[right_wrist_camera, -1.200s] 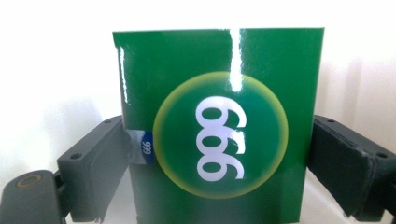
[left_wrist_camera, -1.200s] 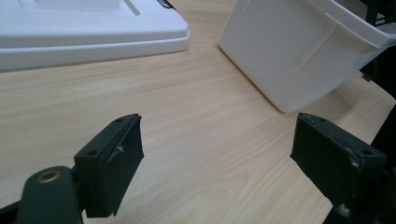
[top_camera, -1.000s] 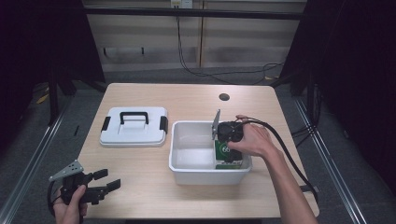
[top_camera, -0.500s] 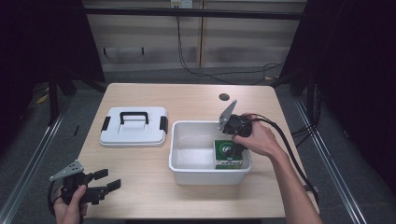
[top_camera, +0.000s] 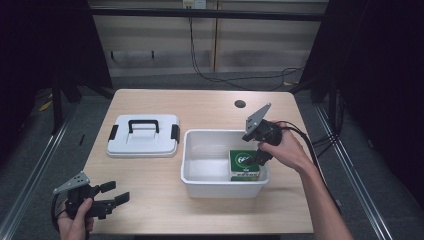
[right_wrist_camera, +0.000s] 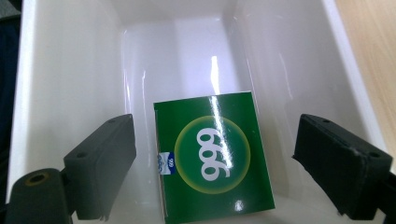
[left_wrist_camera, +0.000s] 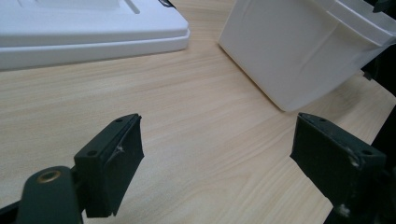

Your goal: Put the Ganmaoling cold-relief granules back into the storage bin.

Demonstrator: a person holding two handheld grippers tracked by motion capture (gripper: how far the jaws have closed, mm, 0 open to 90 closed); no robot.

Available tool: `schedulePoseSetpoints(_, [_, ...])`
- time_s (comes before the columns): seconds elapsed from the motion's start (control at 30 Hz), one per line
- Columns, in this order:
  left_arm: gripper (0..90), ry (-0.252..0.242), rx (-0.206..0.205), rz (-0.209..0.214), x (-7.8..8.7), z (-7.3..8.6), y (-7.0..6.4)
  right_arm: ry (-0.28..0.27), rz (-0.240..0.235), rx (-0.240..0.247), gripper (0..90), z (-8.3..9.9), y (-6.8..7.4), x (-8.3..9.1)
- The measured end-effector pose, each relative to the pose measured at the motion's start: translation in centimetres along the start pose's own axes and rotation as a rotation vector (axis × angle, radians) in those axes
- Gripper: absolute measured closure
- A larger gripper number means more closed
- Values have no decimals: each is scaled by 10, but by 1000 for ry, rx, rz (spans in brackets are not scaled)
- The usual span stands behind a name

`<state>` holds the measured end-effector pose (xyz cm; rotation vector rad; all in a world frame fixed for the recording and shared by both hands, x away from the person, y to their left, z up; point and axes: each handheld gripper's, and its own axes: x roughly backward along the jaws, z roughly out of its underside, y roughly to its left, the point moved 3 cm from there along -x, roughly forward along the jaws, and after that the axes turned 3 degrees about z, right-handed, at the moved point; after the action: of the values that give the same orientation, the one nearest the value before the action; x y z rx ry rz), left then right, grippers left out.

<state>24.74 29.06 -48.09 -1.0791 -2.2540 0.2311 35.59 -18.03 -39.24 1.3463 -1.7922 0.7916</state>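
Where right gripper [right_wrist_camera: 215,158] hovers, jaws apart — glossy green box [right_wrist_camera: 215,156], "999", flat in white bin [right_wrist_camera: 70,70].

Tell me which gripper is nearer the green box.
Right. The right gripper hangs open just above the green box inside the white bin. The left gripper is open at the table's near left corner, far off.

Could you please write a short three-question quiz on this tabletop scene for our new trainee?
1. True or false: the right gripper is clamped on the green cardboard box.
2. Where does the green cardboard box lie? A) on the white plastic lid with a black handle B) inside the white plastic bin C) on the bare wooden table
3. Fill in: the left gripper hovers with its jaws ____.

Key: 1 false; 2 B; 3 open.
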Motion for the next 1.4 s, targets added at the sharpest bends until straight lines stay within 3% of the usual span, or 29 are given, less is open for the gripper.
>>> schedulePoseSetpoints(0.3, [163, 1, 0, 0, 0, 0, 0, -62, 49, -21, 124, 6, 1, 20])
schedulePoseSetpoints(0.43, [163, 2, -1, -1, 0, 0, 0, -59, 91, -32, 128, 9, 3, 26])
schedulePoseSetpoints(0.93, [163, 2, 0, -3, 0, 0, 0, -133, 125, -107, 134, 28, 12, 42])
schedulePoseSetpoints(1.0, [163, 0, 1, -2, 0, 0, 0, -135, 133, -100, 135, 31, 13, 45])
schedulePoseSetpoints(1.1, [163, 2, -1, -2, 0, 0, 0, -173, 153, -127, 137, 36, 16, 53])
schedulePoseSetpoints(1.4, [163, 1, 2, -1, 0, 0, 0, -204, 210, -196, 145, 61, 22, 59])
